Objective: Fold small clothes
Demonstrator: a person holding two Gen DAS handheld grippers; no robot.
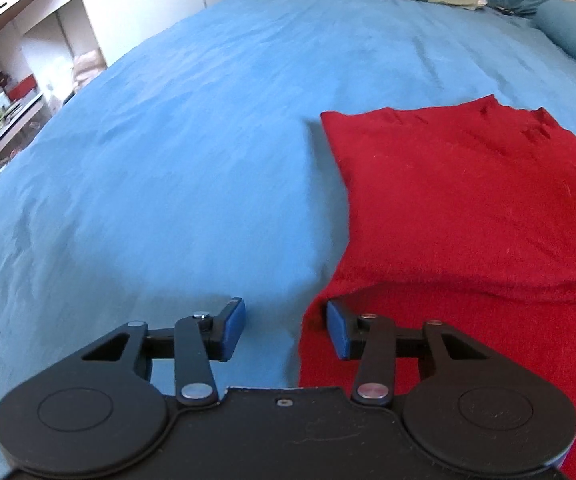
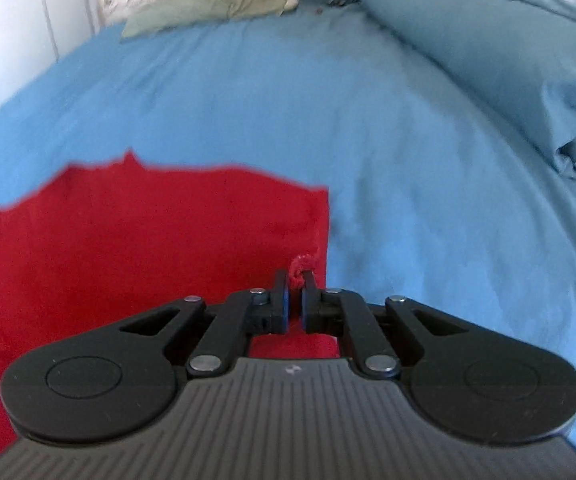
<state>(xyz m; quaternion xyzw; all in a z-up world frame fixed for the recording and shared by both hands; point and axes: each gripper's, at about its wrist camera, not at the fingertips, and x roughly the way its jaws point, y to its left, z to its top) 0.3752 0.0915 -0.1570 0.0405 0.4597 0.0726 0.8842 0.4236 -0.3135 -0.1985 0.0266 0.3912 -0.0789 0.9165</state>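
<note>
At the frame's lower centre, the right gripper (image 2: 295, 280) pinches the red garment's (image 2: 148, 240) edge; the left gripper (image 1: 286, 328) gapes empty above the bed (image 1: 188, 160).

Red garment (image 1: 468, 200): fuzzy, matt knit cloth. Bed sheet (image 1: 168, 160): smooth matt blue cloth. Left claw (image 1: 286, 330): matt black plastic, metal rivets.

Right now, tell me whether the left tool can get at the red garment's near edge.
Probably yes. The left tool is open, straddling the edge of the red garment on the bed, with nothing between them.
</note>
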